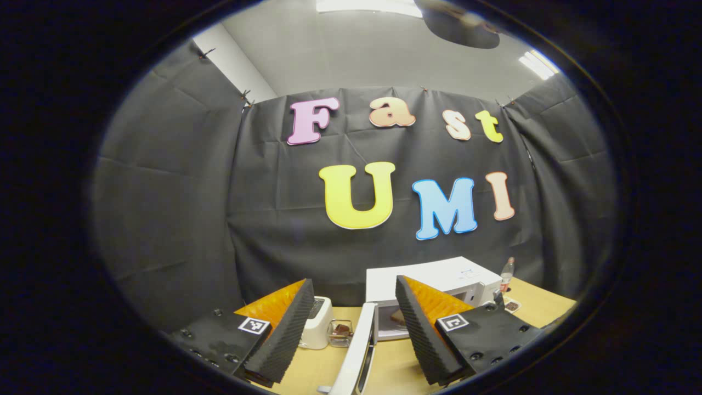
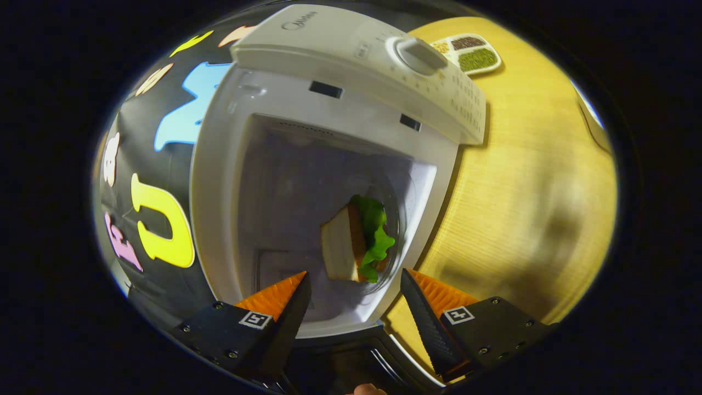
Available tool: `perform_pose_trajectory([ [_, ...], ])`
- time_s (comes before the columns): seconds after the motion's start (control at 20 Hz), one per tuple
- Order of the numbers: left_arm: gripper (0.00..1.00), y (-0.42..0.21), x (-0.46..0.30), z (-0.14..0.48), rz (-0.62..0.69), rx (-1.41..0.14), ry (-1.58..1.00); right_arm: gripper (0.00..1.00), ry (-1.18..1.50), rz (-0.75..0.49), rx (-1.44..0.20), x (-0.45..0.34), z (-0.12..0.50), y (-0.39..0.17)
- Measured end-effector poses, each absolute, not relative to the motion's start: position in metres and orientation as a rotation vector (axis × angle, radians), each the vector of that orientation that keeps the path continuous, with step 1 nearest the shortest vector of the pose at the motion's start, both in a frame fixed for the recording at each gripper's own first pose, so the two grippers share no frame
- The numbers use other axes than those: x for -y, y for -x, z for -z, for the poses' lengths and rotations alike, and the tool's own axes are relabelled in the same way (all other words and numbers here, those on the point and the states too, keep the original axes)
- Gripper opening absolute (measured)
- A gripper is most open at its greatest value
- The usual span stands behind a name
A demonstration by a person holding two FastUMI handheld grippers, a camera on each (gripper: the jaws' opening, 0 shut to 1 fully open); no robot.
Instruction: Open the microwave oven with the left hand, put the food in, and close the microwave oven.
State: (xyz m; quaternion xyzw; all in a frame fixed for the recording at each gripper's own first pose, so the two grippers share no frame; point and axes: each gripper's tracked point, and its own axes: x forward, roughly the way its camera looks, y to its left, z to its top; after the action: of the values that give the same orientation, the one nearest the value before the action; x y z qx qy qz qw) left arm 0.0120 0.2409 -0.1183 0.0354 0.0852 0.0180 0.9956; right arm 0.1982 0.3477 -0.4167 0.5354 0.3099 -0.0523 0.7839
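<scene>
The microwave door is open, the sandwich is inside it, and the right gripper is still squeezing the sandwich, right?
Not quite. The right gripper is open and empty; the sandwich lies apart from its fingers inside the microwave, as the right gripper view shows. The door is open, as you said.

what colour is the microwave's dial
White, like the microwave; the dial shows best in the right gripper view.

My left tongs [image 1: 354, 323] are gaping wide, fingers spread toward five and seven o'clock, gripping nothing. My right tongs [image 2: 356, 307] are also standing wide apart and empty, rolled sideways, pointing ahead toward twelve o'clock.
</scene>
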Motion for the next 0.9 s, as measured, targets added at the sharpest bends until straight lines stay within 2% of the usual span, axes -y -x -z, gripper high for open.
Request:
perform_pose_trajectory([
  [0.05,0.92,-0.014,-0.236,0.121,-0.026,-0.174,-0.060,0.98,-1.079,0.079,-0.665,-0.343,0.407,-0.190],
  [0.1,0.95,-0.017,-0.230,0.127,-0.014,-0.178,-0.050,0.98,-1.003,0.042,-0.655,-0.337,0.395,-0.182],
  [0.15,0.92,-0.020,-0.224,0.130,-0.002,-0.179,-0.041,0.98,-0.939,0.006,-0.641,-0.333,0.382,-0.175],
  [0.4,0.95,-0.038,-0.194,0.141,0.061,-0.177,-0.031,0.98,-0.706,-0.118,-0.556,-0.299,0.322,-0.148],
  [0.75,0.92,-0.048,-0.162,0.139,0.105,-0.163,-0.037,0.97,-0.473,-0.132,-0.390,-0.222,0.245,-0.130],
  [0.85,0.98,-0.047,-0.159,0.140,0.103,-0.156,-0.050,0.98,-0.414,-0.127,-0.338,-0.201,0.220,-0.123],
  [0.9,0.92,-0.046,-0.158,0.141,0.098,-0.155,-0.057,0.98,-0.379,-0.119,-0.308,-0.189,0.205,-0.118],
])
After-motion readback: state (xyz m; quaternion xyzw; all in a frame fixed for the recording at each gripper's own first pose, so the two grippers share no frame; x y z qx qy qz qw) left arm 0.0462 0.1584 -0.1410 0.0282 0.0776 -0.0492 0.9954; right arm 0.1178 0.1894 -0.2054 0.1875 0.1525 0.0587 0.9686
